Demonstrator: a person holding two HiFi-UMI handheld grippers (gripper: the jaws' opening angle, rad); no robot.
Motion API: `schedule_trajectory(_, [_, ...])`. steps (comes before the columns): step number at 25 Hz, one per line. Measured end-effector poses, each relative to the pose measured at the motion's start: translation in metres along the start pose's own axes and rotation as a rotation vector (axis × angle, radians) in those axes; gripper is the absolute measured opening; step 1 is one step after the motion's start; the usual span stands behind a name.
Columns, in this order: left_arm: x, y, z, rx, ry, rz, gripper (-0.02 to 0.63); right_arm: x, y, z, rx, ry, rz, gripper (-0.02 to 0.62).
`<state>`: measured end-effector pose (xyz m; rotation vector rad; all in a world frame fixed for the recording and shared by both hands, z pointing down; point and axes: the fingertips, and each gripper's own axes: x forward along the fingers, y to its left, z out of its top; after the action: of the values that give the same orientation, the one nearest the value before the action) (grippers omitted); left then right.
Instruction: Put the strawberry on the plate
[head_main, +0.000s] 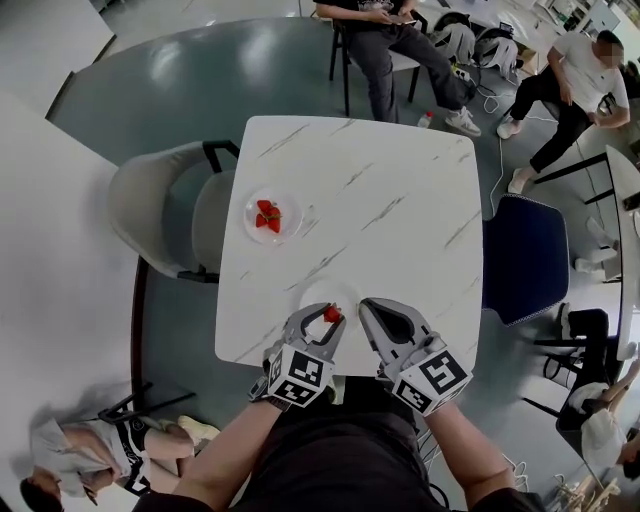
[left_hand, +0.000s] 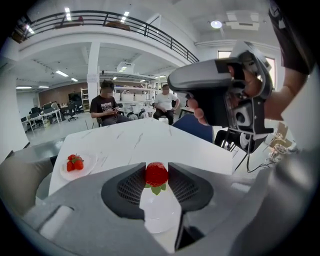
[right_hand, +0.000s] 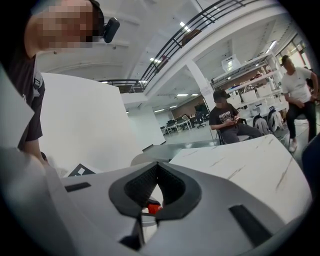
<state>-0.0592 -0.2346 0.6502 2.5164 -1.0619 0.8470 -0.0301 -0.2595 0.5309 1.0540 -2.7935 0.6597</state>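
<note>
– Left gripper view: the left gripper (left_hand: 156, 166) is clamped on the strawberry (left_hand: 156, 173), above the plate (left_hand: 159, 220).
– Head view adds: the plate sits by the table (head_main: 400, 200) near edge. The right gripper (head_main: 372, 306) is just beside it, fingers together, holding nothing. Bare tabletop lies beyond.

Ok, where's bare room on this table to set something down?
The table is bare across its far half and right side, beyond the strawberry plate at its left edge. Crowded near edge: a small plate, the left gripper shut on a strawberry, the right gripper.
</note>
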Motion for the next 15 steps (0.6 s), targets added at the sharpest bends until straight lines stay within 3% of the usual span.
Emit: schedule_trajectory(15, [0.055,0.003,-0.060,0.044,0.185,-0.034,0.115,0.007,-0.030,-0.037,0.045,0.008,-0.037,0.003])
